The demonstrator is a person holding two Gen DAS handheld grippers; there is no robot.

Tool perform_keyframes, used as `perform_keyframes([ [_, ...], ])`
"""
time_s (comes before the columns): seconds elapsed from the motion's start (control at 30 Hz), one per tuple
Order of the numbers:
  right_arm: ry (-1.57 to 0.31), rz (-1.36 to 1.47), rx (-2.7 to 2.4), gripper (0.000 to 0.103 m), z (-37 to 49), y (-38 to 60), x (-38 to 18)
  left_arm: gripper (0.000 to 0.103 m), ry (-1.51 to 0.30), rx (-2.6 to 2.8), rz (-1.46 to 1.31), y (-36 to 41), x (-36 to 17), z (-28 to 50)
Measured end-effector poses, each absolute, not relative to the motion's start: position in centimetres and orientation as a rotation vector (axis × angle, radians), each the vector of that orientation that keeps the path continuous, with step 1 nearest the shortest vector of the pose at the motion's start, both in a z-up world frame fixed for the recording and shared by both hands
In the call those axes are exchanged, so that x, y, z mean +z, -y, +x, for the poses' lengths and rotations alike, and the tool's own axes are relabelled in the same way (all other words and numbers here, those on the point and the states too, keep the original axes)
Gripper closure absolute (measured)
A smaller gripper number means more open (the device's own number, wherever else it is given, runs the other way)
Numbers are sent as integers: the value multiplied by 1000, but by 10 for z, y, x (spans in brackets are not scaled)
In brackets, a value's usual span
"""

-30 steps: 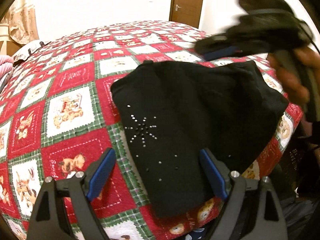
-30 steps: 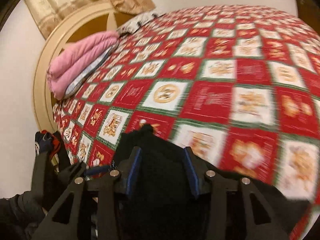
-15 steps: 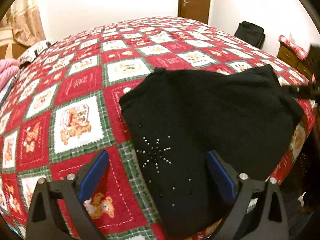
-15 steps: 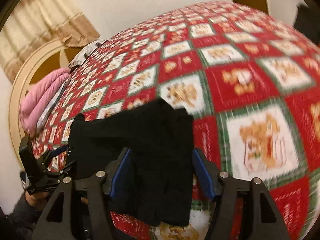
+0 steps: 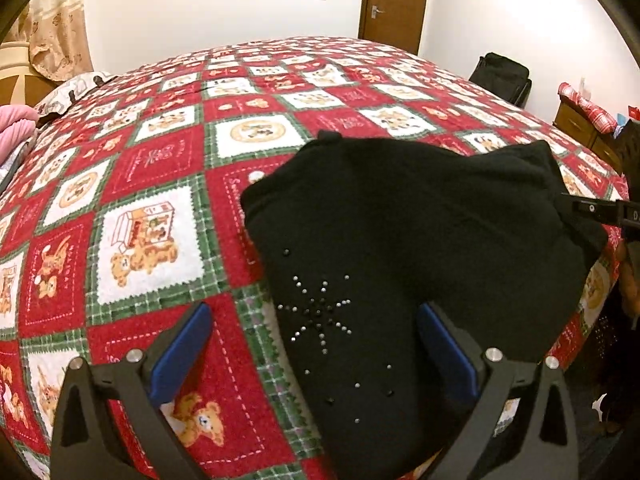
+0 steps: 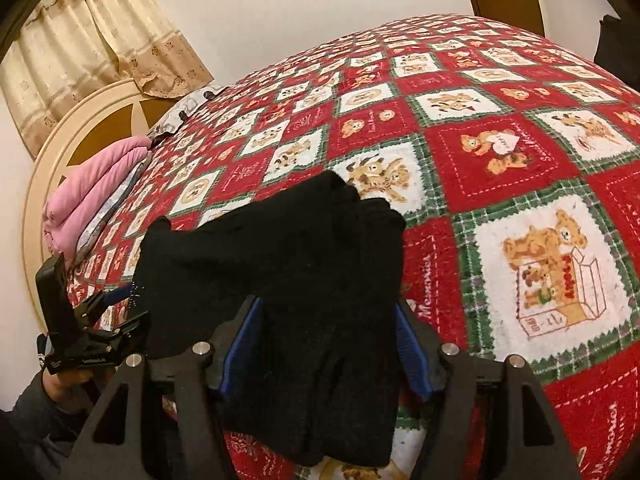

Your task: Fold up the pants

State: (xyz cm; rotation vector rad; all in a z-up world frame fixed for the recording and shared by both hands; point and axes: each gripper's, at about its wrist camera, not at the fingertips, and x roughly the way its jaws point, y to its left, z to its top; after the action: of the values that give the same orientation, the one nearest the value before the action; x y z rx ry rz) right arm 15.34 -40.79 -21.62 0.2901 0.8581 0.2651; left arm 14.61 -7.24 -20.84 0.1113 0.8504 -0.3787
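The black pants [image 5: 420, 248] lie folded in a compact bundle near the bed's front edge, with a star of small studs facing up; they also show in the right wrist view [image 6: 288, 272]. My left gripper [image 5: 314, 344] is open, its blue pads either side of the studded end, above the cloth. My right gripper [image 6: 328, 332] is open, its pads straddling the bundle's other end. The left gripper also shows in the right wrist view [image 6: 116, 312], by the pants' far left side.
The red, white and green teddy-bear quilt [image 5: 168, 168] covers the bed. Pink folded bedding [image 6: 92, 196] lies by the round headboard [image 6: 64, 128]. A black bag [image 5: 500, 78] and a wooden door [image 5: 394, 0] stand beyond the bed.
The right gripper has drawn back from over the pants to their right end and its jaws have widened. The left gripper has pulled back slightly; the pants lie still.
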Motion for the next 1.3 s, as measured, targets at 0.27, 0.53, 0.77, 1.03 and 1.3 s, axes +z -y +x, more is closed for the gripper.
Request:
perform_keyframes([
  [0.27, -845, 276, 294, 48, 150, 402, -217, 0, -845, -393, 86, 70, -207, 150],
  [0.53, -837, 344, 292, 56, 153, 419, -222, 0, -841, -405, 71, 69, -207, 153],
  [0.77, -856, 386, 304, 55, 154, 428, -225, 0, -824, -414, 79, 70, -208, 150],
  [1.03, -831, 353, 340, 69, 149, 418, -218, 51, -808, -503, 44, 66, -200, 144],
  [1.3, -804, 342, 352, 75, 145, 412, -206, 91, -820, -569, -90, 44, -197, 146],
])
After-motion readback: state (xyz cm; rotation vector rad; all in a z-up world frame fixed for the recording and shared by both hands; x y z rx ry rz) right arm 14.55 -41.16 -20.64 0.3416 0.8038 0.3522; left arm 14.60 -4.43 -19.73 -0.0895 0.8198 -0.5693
